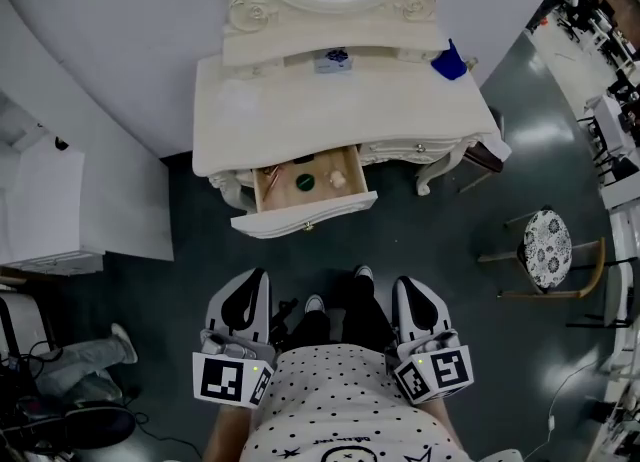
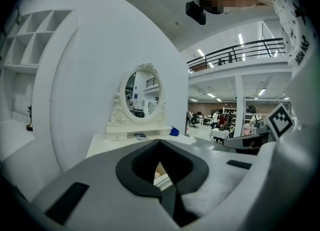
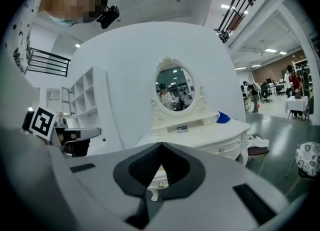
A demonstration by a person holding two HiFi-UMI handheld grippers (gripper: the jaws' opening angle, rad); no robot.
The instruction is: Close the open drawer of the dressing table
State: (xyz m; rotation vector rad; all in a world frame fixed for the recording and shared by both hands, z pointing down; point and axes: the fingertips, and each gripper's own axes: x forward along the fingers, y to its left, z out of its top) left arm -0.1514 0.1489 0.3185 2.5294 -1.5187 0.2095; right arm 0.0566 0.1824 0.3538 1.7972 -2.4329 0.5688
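Plainly nothing is done yet: the drawer (image 1: 305, 216) of the vanity desk (image 1: 340, 110) stands pulled out toward the person. The left hand-held gripper (image 1: 258, 280) and the right hand-held gripper (image 1: 405, 284) are both clenched on nothing, held close to the person's body, pointing toward the drawer and well apart from it

This is a large open lab or studio hall with a bedroom mock-up set inside it. Straight ahead of the right claw (image 3: 161, 146), an ornate cream counter (image 3: 202, 137) with an oval mirror (image 3: 174, 95) stands against a freestanding curved white backdrop (image 3: 125, 75). Beyond the left claw (image 2: 160, 143), to its right, are a railed mezzanine (image 2: 235, 52), ceiling strip lights (image 2: 240, 39) and people (image 2: 218, 119). The whole hall has a glossy grey floor (image 1: 430, 250).
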